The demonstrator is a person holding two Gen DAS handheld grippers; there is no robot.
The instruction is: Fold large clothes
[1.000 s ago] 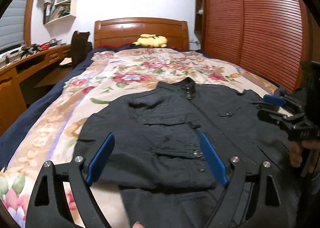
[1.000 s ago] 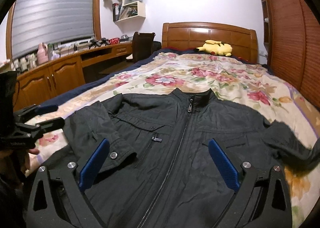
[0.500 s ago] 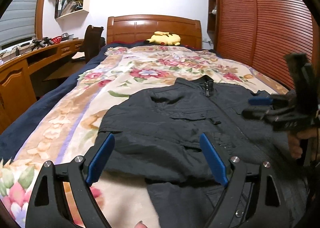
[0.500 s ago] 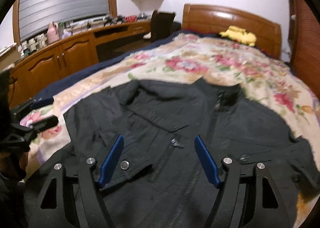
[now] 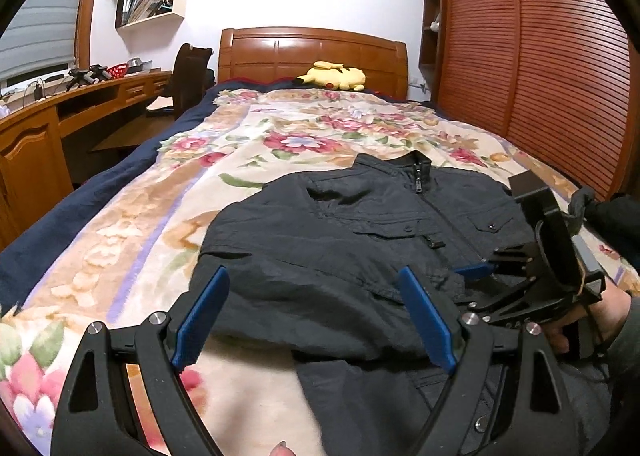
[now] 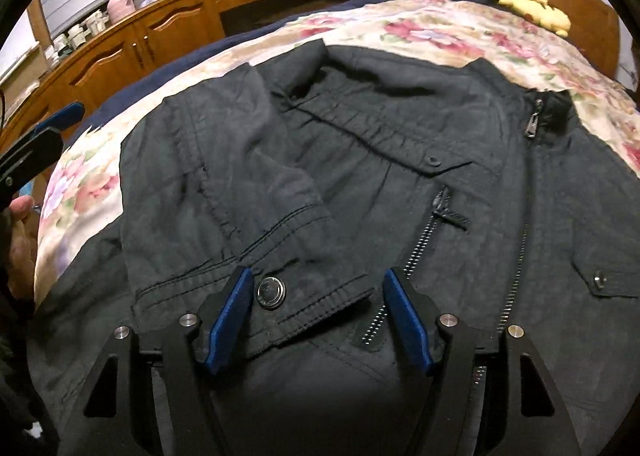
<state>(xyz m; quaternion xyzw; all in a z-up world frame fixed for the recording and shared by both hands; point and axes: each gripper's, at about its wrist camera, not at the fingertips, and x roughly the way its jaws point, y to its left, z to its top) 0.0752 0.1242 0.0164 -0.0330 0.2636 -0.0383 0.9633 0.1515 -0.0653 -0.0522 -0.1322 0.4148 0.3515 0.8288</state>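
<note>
black cotton-like cloth, creased and matte: the jacket lies face up on the floral blanket of the bed, collar toward the wooden headboard, zip closed up the front. one sleeve is already laid across the chest, its cuff with the metal snap resting near the zip. the other sleeve runs off to the far side and is only partly seen.

the right gripper is low over that cuff, tilted steeply down, and its jaws have just been closing. the cuff sits between the blue pads, but both pads stand a little apart from the cloth, so the claw is not yet grasping anything. the left gripper hovers near the jacket's side where the folded sleeve bends, jaws spread wide and empty, above the hem and a strip of bare blanket.

the step in hand looks like the sleeve fold: one sleeve is in, and the cuff is being taken to straighten it or set it flatter. most of the folding seems to lie ahead, with the second sleeve and the body folds undone.

the next move calls for the right pads to pinch the cuff alone, without the chest layer or the zip beneath. the left claw probably needs to pin or take the side seam so the body does not drag.
</note>
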